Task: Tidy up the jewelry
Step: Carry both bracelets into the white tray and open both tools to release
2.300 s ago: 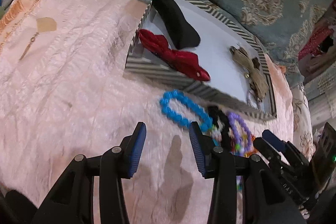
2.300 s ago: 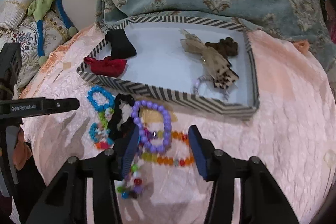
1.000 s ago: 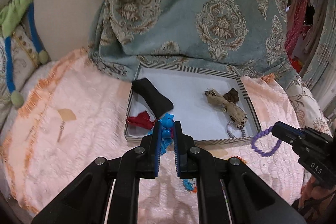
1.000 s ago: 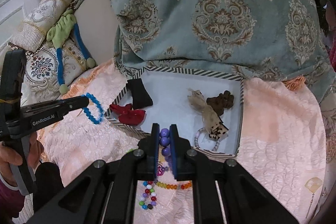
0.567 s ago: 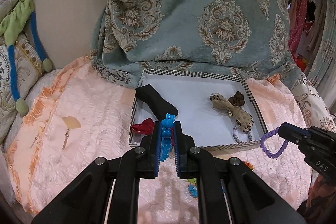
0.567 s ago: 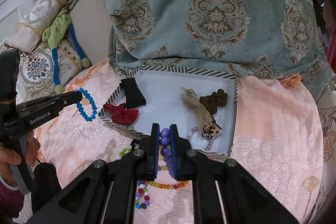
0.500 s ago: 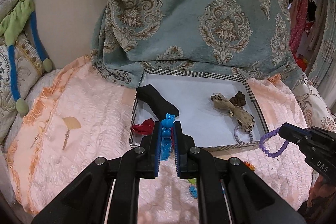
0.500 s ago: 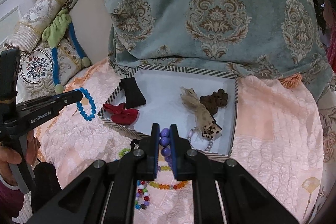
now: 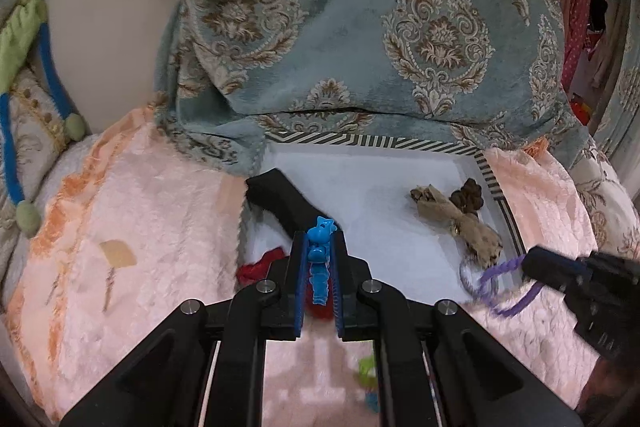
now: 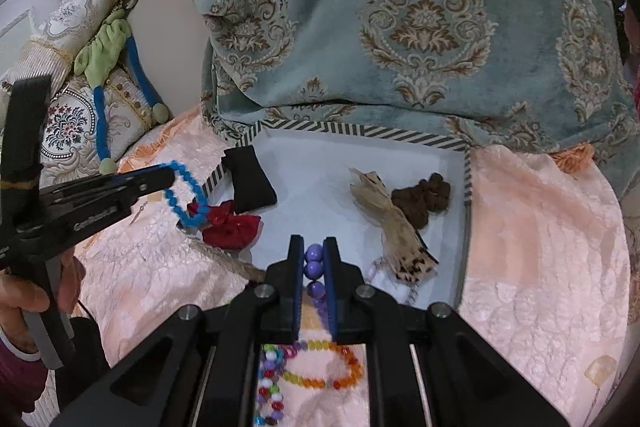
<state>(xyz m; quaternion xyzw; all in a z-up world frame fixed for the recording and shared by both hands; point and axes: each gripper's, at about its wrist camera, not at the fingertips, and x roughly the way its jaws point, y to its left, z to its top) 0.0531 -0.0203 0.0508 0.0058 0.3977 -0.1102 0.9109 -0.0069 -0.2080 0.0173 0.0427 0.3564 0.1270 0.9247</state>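
My left gripper [image 9: 319,239] is shut on a blue bead bracelet [image 9: 320,259], held above the near left corner of the striped tray [image 9: 360,141]; the bracelet also shows hanging in the right wrist view [image 10: 185,195]. My right gripper [image 10: 313,247] is shut on a purple bead bracelet [image 10: 314,265], held over the tray's near edge; it hangs blurred in the left wrist view [image 9: 498,281]. In the tray lie a black pouch [image 10: 250,181], a red bow [image 10: 230,223], a tan bow [image 10: 390,223] and a brown scrunchie [image 10: 422,201].
Orange and multicoloured bead bracelets [image 10: 316,373] lie on the pink bedspread [image 10: 540,247] below my right gripper. A teal patterned cushion [image 10: 400,19] stands behind the tray. A small earring on a card [image 9: 116,255] lies at left. A white bracelet [image 10: 376,271] sits in the tray.
Both grippers closed on their bracelets, lifted them off the bedspread, and have moved forward toward the tray. In the last half second both moved closer over its near edge.
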